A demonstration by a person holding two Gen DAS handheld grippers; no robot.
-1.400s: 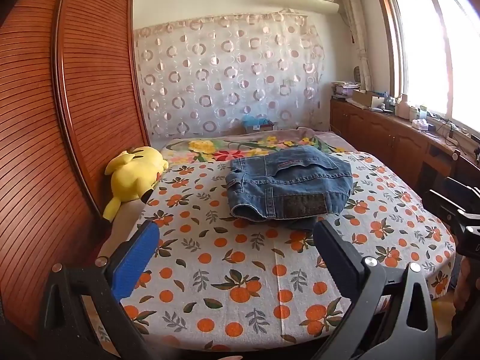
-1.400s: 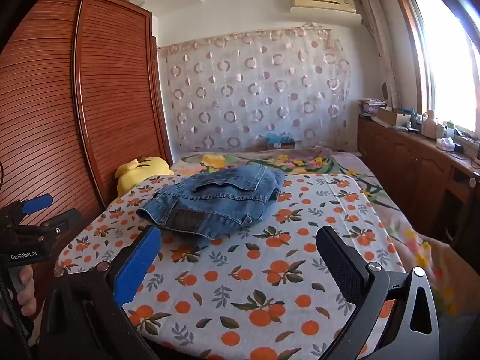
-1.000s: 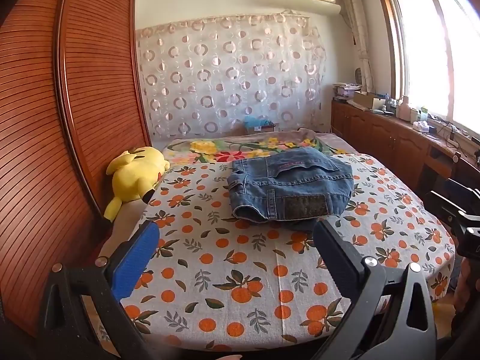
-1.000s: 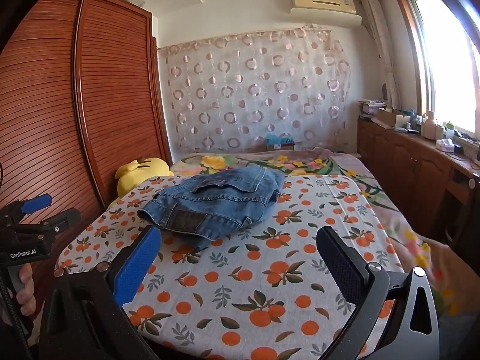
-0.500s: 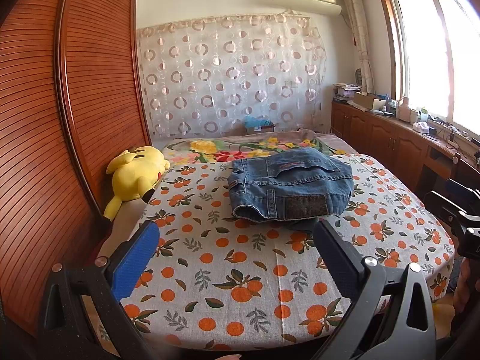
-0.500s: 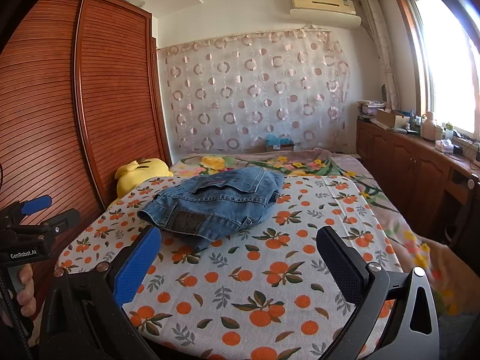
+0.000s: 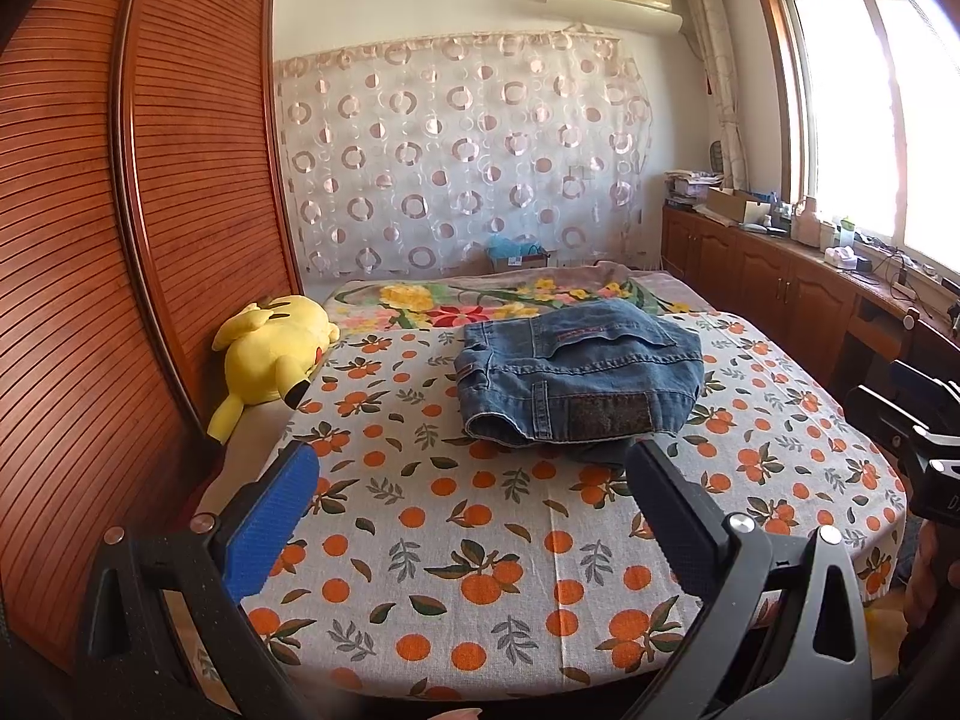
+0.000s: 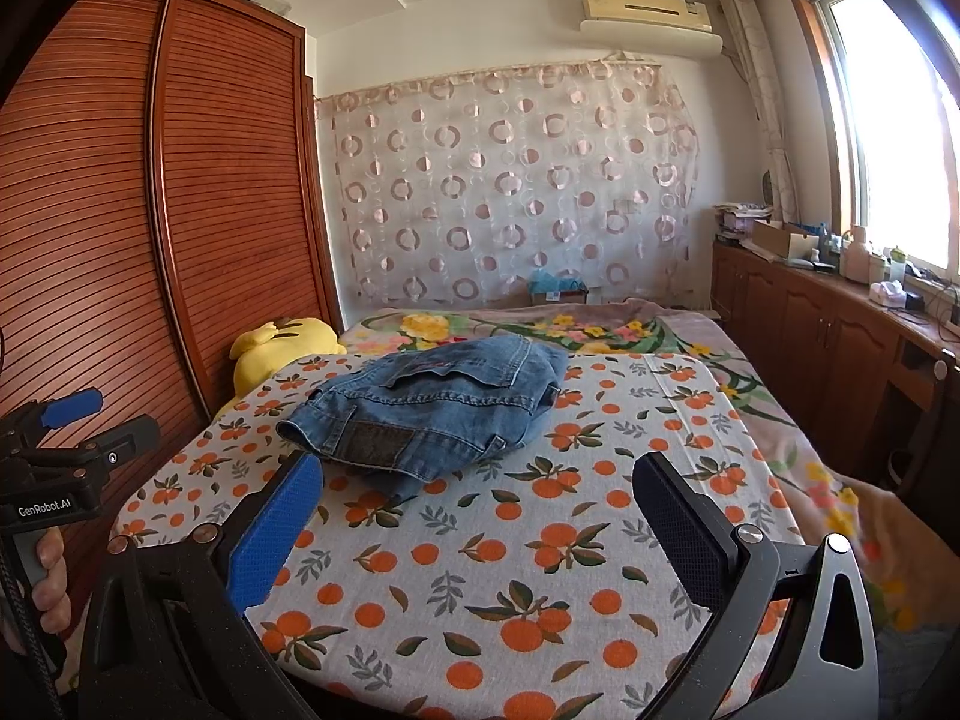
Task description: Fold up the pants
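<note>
Blue denim pants (image 7: 576, 384) folded compact, approx centre of orange-print cloth (image 7: 480, 540).

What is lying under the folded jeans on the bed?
The folded jeans lie on the orange-print cloth that covers the bed. A bit of darker denim sticks out beneath their near edge. Whatever lies directly under the bundle is covered and cannot be seen.

Home bedroom: bed (image 7: 480, 540), louvred wardrobe (image 7: 180, 210), curtain (image 8: 510, 192), plush toy (image 7: 270, 360).

Pants (image 7: 576, 384): blue denim, dark waistband patch. Bed cover (image 7: 480, 540): white, orange fruit and green leaf print. Plush toy (image 7: 270, 360): yellow. Curtain (image 7: 468, 150): pink ring pattern.
</note>
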